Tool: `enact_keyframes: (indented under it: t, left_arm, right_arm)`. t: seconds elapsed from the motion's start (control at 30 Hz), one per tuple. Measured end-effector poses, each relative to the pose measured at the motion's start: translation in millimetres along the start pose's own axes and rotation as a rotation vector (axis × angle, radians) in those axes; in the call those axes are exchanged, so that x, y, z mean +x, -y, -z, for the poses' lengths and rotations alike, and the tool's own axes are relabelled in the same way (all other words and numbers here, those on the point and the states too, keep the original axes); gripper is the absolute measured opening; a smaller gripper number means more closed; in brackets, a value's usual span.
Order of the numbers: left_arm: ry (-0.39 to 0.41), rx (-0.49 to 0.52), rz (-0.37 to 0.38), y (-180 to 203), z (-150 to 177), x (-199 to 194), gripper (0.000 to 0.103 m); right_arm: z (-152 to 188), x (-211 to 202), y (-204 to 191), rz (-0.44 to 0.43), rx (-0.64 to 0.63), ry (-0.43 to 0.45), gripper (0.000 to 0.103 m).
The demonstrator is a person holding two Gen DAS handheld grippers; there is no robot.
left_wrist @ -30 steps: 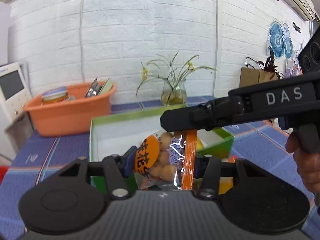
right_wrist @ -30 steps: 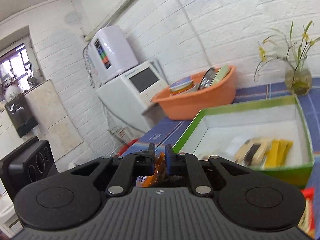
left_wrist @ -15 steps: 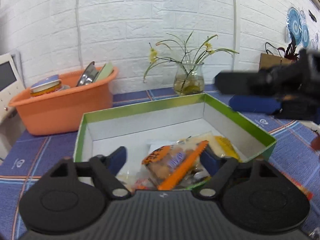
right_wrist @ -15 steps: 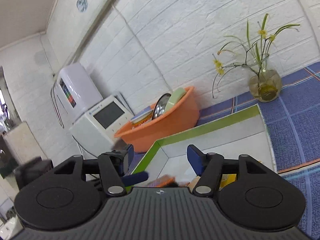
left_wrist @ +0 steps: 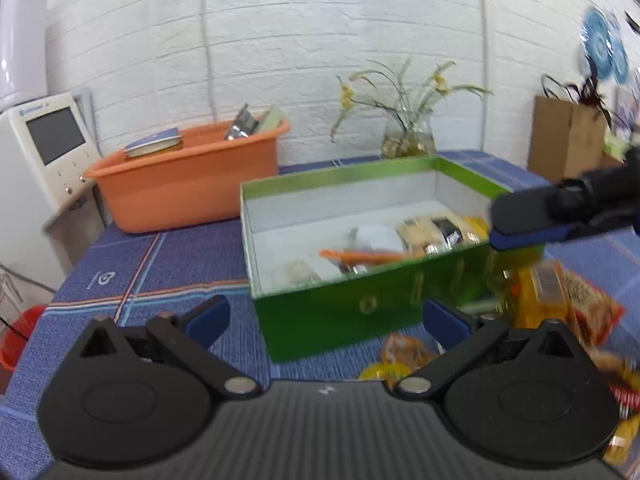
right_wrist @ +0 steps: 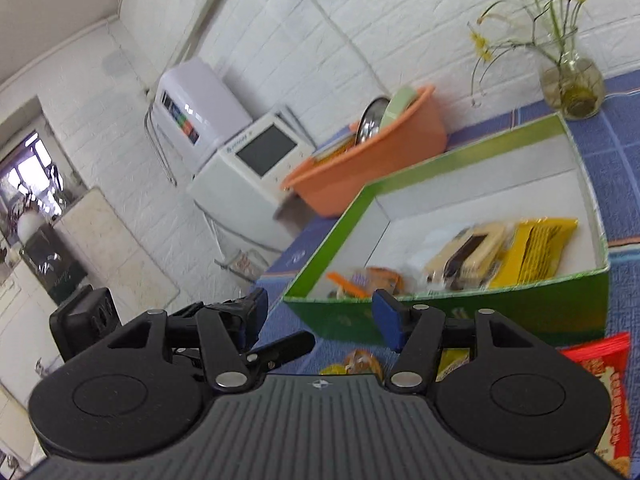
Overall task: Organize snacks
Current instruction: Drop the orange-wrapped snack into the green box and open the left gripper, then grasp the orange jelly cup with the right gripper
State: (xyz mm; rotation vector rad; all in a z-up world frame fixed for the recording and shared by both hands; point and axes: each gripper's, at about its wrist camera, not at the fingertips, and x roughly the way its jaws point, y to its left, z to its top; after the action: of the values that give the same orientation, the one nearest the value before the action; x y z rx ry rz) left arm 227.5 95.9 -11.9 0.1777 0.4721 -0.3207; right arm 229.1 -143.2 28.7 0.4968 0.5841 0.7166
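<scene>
The left gripper (left_wrist: 326,322) is matte black plastic with a ribbed grey top plate, two round side discs, silver pivot screws and blue finger pads (left_wrist: 208,320). The right gripper (right_wrist: 318,312) has the same build: black linkage arms, blue pads, a small emblem on its ribbed plate.

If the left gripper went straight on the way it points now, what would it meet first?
Most likely the near wall of the green box, which fills the gap ahead of the left gripper. Its jaws are opening with nothing between them. Depth is hard to judge.
</scene>
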Motion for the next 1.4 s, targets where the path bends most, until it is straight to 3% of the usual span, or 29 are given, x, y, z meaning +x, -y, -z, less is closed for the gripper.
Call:
enact_keyframes:
  t: [0.07, 0.13, 0.3, 0.4, 0.53, 0.63, 0.7, 0.83, 0.9, 0.97, 1.1, 1.23, 1.4]
  left_arm:
    - [-0.025, 0.077, -0.002, 10, 10, 1, 0.102]
    - [-0.059, 0.133, 0.022, 17, 18, 6, 0.102]
    - [-0.099, 0.184, 0.072, 26, 28, 18, 0.103]
    - [-0.119, 0.174, 0.099, 23, 28, 21, 0.103]
    - [-0.175, 0.146, 0.196, 16, 29, 30, 0.103]
    - [-0.202, 0.089, 0.280, 4, 30, 40, 0.103]
    - [-0.196, 0.108, 0.304, 1, 29, 42, 0.102]
    - [-0.204, 0.115, 0.334, -3, 29, 42, 0.102]
    - [-0.201, 0.091, 0.355, -5, 31, 39, 0.101]
    - [-0.202, 0.073, 0.388, -6, 33, 33, 0.100]
    - [-0.219, 0.050, 0.454, -6, 38, 21, 0.100]
    - [-0.247, -0.043, 0.537, -26, 39, 15, 0.101]
    - [-0.246, -0.303, 0.408, -59, 37, 22, 0.101]
  right_arm:
    - [3, 11, -8, 0.052, -0.059, -0.061, 0.078]
    - [5, 25, -17, 0.119, -0.143, -0.138, 0.073]
    - [17, 56, -27, 0.221, -0.322, -0.279, 0.074]
    - [22, 67, -34, 0.235, -0.418, -0.323, 0.074]
    - [28, 84, -42, 0.237, -0.560, -0.401, 0.074]
    - [23, 96, -39, 0.237, -0.554, -0.453, 0.074]
    - [21, 102, -36, 0.234, -0.559, -0.484, 0.074]
    - [23, 107, -38, 0.227, -0.616, -0.480, 0.074]
    - [26, 105, -39, 0.220, -0.624, -0.472, 0.065]
    - [30, 101, -42, 0.222, -0.633, -0.461, 0.065]
    - [39, 87, -48, 0.230, -0.632, -0.429, 0.064]
    - [38, 70, -40, 0.210, -0.556, -0.413, 0.064]
    - [43, 56, -27, 0.248, -0.523, -0.385, 0.064]
